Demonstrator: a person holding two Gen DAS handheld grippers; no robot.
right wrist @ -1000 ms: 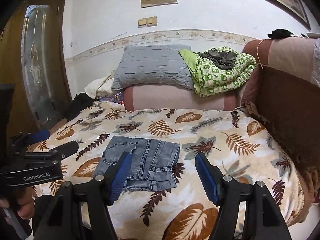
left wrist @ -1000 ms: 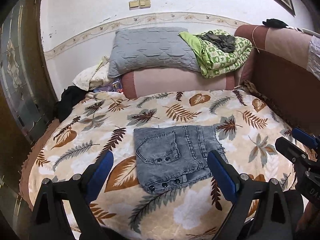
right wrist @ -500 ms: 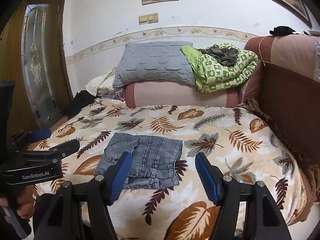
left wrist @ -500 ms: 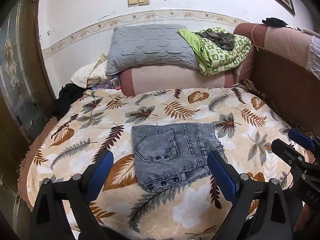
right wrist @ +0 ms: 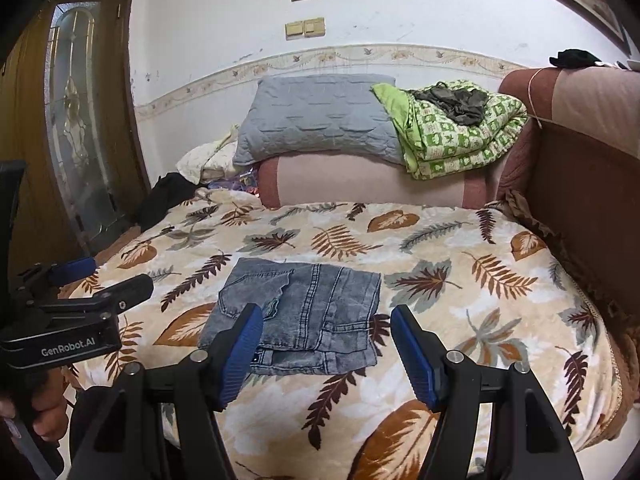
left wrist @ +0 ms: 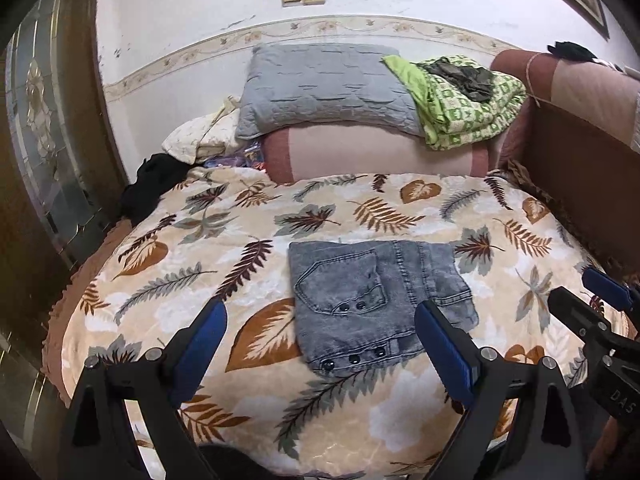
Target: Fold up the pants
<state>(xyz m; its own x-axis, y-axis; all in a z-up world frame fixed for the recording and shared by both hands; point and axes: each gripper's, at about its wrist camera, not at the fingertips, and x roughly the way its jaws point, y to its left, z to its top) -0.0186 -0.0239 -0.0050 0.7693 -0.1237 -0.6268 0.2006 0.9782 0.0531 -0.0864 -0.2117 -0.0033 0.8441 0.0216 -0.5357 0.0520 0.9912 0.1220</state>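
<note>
Since the jeans (left wrist: 378,304) already lie as a compact squared bundle near the front middle of the leaf-print bedspread (left wrist: 360,208), you appear to be at the closing step of the fold, or just past it. Your left gripper (left wrist: 320,344) hangs above the near edge of the bed with its jaws spread wide and nothing between them; the blue pads (left wrist: 442,350) touch no cloth. Your right gripper (right wrist: 326,350) is likewise released and empty, poised over the near right corner of the bundle. Pocket and button rows face up; the layered hems at the near edge look slightly uneven. If another fold is wanted, the next move calls for pinching both near corners together and carrying them over evenly. Otherwise only a light smoothing seems left.
</note>
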